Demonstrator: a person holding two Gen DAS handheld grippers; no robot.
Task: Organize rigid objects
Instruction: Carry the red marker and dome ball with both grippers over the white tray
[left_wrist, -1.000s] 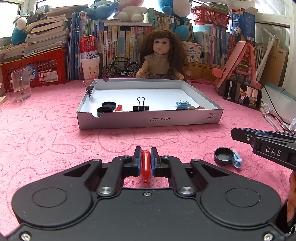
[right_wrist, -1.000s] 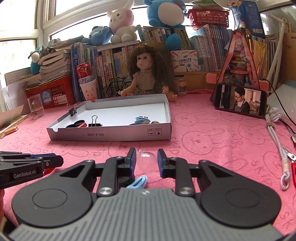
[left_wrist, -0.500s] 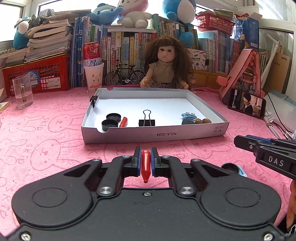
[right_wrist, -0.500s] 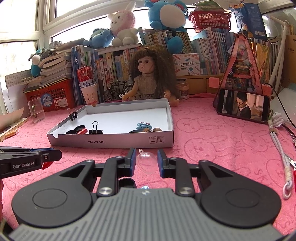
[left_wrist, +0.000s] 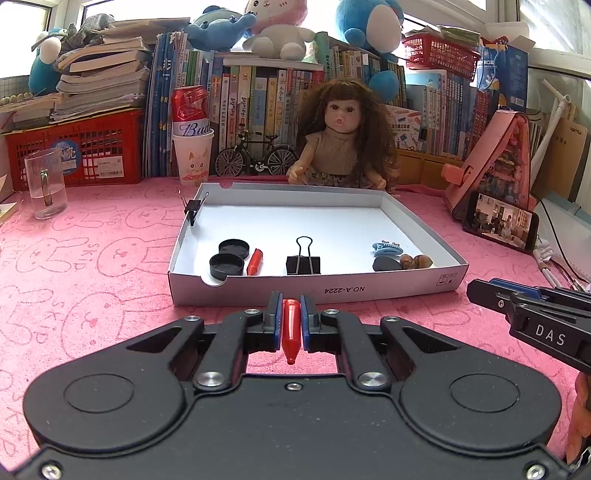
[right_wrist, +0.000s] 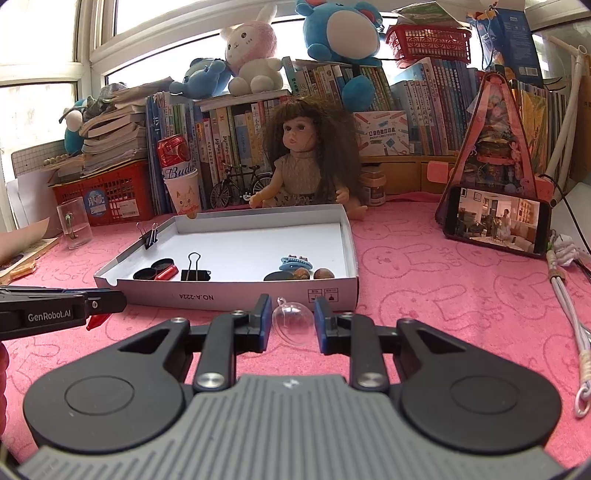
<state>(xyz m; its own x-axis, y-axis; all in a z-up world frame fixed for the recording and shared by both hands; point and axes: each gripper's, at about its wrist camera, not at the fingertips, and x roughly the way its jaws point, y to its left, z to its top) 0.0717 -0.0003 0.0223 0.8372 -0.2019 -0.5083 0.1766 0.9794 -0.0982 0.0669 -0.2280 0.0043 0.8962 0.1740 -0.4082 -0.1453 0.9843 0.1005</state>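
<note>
Left tongs (left_wrist: 291, 317) pinch my glossy red pointed cap (left_wrist: 290, 328); right tongs (right_wrist: 291, 321) hold a clear round bauble (right_wrist: 293, 323).
Both sit lower centre of frame, just before the shallow white cardboard tray (left_wrist: 317, 290) on my fuzzy pink worktop (left_wrist: 92, 266).

Open pink counter (left_wrist: 92, 266) left and right of white tray (left_wrist: 317, 288); tray middle bare. Binder clip (left_wrist: 303, 258) near front wall, doll (left_wrist: 343, 147) crowding back edge.
</note>
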